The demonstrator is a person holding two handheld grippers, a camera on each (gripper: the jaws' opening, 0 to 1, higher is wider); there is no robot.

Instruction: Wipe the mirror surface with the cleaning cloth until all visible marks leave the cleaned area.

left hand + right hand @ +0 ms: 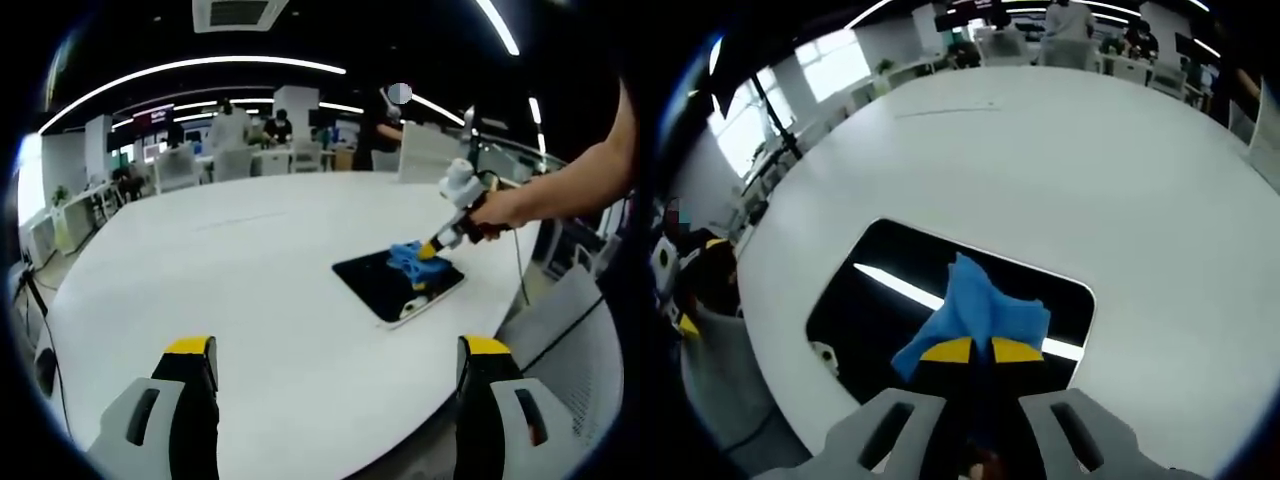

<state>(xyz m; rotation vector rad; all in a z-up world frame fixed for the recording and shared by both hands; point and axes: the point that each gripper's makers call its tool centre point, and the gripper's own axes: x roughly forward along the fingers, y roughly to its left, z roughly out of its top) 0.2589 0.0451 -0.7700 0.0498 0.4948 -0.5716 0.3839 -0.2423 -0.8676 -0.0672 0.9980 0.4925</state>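
White laminate covers the round table [230,270], which spreads across the middle of the left gripper view and reaches from 9 to 3 o'clock in the right gripper view [1110,170]. Behind it at 12 o'clock lies an open office with desks, chairs [178,168] and several people [229,127] under long ceiling lights [190,68].

Next in size is the mirror [398,283], a dark rounded rectangle lying flat on the table at about 3 o'clock in the left gripper view. In the right gripper view the mirror [870,300] sits just below centre, and a bright strip of reflected light runs across it.

A person's bare arm [570,190] enters from 3 o'clock in the left gripper view, the hand holding the right gripper [432,251] tilted down onto the mirror.

The left gripper [337,352] rises at 6 o'clock in its own view, jaws wide apart with nothing between them, hovering over bare table short of the mirror.

The blue cloth [975,310] is bunched on the mirror's surface, near its far edge in the left gripper view [404,254]. The right gripper [971,350] has its yellow-tipped jaws nearly together, pinching the cloth's near edge and pressing it on the glass.
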